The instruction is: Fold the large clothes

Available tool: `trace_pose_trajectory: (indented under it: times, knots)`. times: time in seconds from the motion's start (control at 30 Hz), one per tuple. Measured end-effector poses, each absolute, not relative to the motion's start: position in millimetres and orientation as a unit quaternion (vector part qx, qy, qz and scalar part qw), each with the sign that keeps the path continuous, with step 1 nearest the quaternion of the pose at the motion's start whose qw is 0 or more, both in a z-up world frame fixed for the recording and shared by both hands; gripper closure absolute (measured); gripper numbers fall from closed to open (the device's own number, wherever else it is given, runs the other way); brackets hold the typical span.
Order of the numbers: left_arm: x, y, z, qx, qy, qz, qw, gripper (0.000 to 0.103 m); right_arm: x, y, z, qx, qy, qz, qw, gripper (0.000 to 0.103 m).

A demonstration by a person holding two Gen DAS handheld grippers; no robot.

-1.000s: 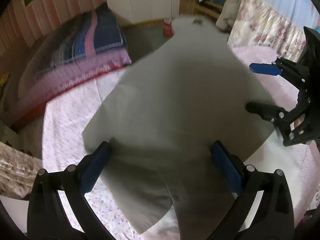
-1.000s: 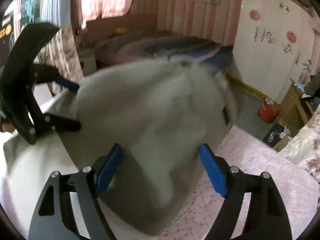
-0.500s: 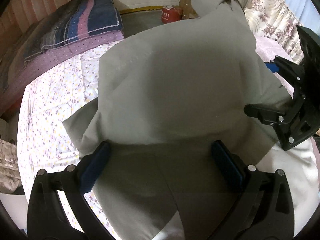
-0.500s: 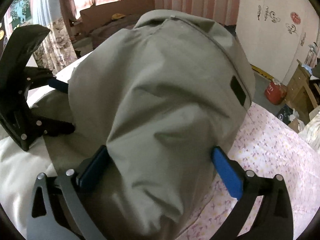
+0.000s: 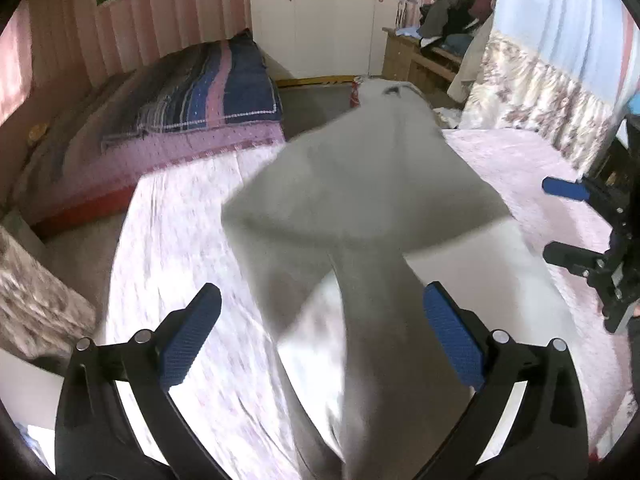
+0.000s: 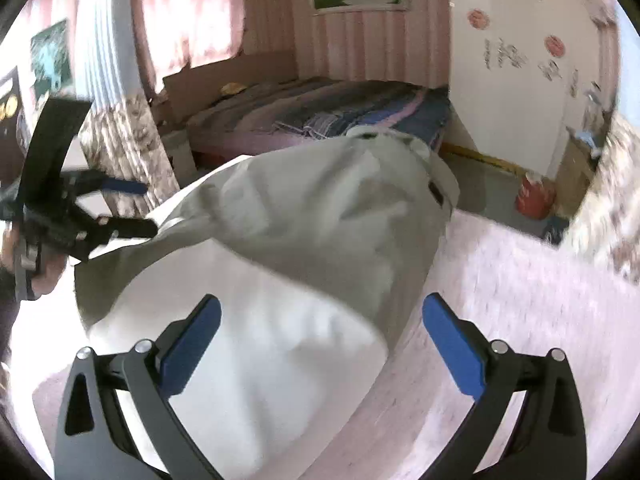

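Note:
A large pale grey-green garment [image 5: 360, 184] lies on the pink flowered bed sheet [image 5: 180, 248], its far half folded back over the near half. My left gripper [image 5: 320, 332] hovers above its near end, open, with cloth under the gap and no pad touching it. My right gripper [image 6: 320, 336] is open too, above the garment [image 6: 320, 208] near its right edge. Each gripper shows in the other's view: the right gripper [image 5: 560, 220] at the far right, the left gripper [image 6: 124, 208] at the far left, held by a hand [image 6: 44, 268]. The picture is blurred by motion.
A second bed with a striped blue and pink blanket [image 5: 208, 92] stands beyond the floor gap. A red canister [image 6: 534, 200] sits on the floor by the white wardrobe [image 5: 316, 16]. A wooden desk piled with clothes [image 5: 436, 40] and flowered curtains [image 5: 540, 100] line the right side.
The folded half of the garment has dropped onto the bed. Both grippers have drawn back and up from the cloth, and the right gripper's jaws stand wider than a second ago.

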State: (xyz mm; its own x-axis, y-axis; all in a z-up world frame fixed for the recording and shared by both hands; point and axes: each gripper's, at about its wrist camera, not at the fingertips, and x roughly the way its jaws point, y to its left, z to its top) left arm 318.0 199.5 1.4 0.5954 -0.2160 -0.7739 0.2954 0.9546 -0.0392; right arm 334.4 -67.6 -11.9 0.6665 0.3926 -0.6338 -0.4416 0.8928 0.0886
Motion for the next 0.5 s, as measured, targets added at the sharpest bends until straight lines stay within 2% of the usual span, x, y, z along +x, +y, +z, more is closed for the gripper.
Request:
trace_pose_trajectory:
  times: [0.17,0.27,0.37,0.5]
  knots:
    - [266.2,202.0,-16.2,0.005,0.426,-0.164,0.890,0.003,298.1,-70.6,-25.7,-0.026,0.342,0.195,0.919,0.002]
    - [250.8,204.1,-24.7,-0.030,0.426,-0.188,0.885,0.003,284.0,-87.3,-29.5,0.037,0.356,0.195,0.913,0.002]
    - [247.6,204.6,-41.5,-0.055,0.441,-0.201,0.873,0.003,282.9,-94.1,-39.9,0.086,0.382,0.202,0.898,0.002]
    - [251.9,208.2,-67.0,-0.105,0.461,-0.209,0.856,0.003,285.0,-89.7,-55.3,0.098,0.397,0.199,0.891,0.002]
